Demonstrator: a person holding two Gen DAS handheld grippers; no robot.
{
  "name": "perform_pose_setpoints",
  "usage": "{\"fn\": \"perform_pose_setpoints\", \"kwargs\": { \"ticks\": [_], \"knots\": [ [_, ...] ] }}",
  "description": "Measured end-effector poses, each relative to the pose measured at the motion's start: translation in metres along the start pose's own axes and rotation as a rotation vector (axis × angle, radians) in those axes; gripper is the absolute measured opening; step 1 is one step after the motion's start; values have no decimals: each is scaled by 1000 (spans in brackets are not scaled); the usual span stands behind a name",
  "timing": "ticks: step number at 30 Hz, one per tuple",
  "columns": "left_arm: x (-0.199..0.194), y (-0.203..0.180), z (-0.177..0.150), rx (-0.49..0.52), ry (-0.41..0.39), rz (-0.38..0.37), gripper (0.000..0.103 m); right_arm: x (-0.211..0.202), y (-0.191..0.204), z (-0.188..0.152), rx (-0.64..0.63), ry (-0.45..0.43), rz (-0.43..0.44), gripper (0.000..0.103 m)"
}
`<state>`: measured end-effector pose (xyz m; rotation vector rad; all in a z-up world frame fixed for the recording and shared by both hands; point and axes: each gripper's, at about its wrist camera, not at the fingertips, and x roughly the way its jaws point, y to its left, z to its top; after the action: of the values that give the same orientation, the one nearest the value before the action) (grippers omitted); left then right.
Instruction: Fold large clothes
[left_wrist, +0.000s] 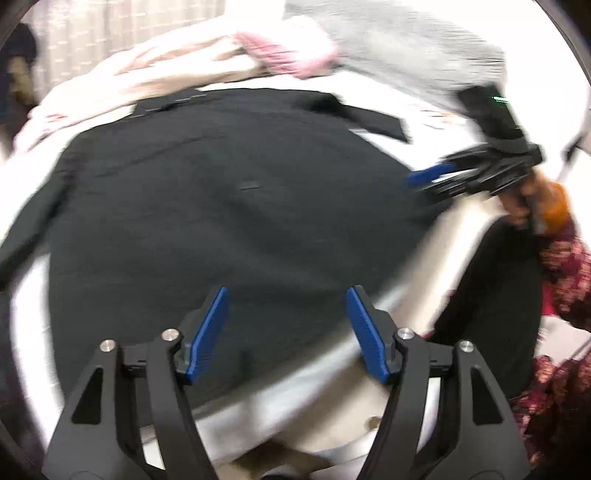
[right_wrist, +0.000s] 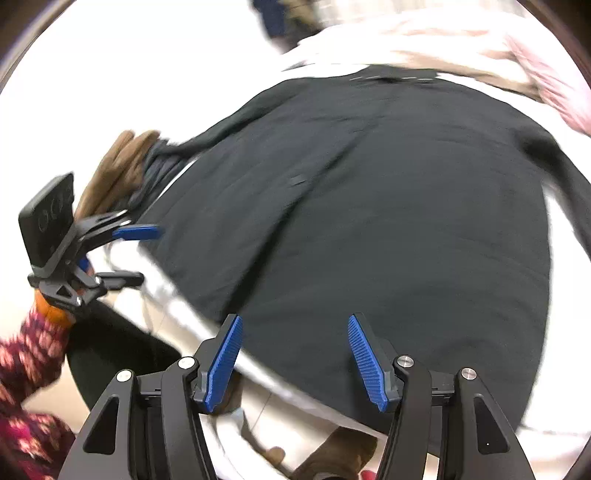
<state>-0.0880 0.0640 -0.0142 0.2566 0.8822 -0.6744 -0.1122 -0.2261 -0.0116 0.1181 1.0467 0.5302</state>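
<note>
A large black garment (left_wrist: 221, 206) lies spread flat on a white bed; it also fills the right wrist view (right_wrist: 388, 221). One sleeve trails at the left (left_wrist: 29, 221) and one at the far right (left_wrist: 373, 122). My left gripper (left_wrist: 286, 295) is open and empty, hovering over the garment's near hem. My right gripper (right_wrist: 293, 321) is open and empty over the hem's other end. It shows in the left wrist view (left_wrist: 421, 181) by the garment's right edge. The left gripper shows in the right wrist view (right_wrist: 147, 254), jaws apart, at the garment's left edge.
A pile of pink, cream and beige clothes (left_wrist: 155, 62) lies behind the garment, with a grey garment (left_wrist: 406, 48) at the back right. The white bed (left_wrist: 424, 107) has its edge close to me (right_wrist: 207, 314). My patterned red sleeve (left_wrist: 569, 266) is at the right.
</note>
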Motion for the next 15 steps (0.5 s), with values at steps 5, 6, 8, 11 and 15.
{"fn": "perform_pose_setpoints", "kwargs": {
  "ticks": [5,6,8,11,15],
  "knots": [
    [-9,78,-13,-163,141,239,74,-39,-63,-17,154,-23,-130,67],
    [-11,94,-17,-216,153,246,74,-43,-76,-22,195,-18,-141,68],
    [-13,124,-27,-334,178,259,74,-49,-102,-34,282,-9,-137,68],
    [-11,160,-49,-506,195,263,74,-47,-131,-46,399,15,-91,68],
    [4,178,-71,-622,249,275,74,-33,-156,-54,514,78,-25,68]
  ]
}}
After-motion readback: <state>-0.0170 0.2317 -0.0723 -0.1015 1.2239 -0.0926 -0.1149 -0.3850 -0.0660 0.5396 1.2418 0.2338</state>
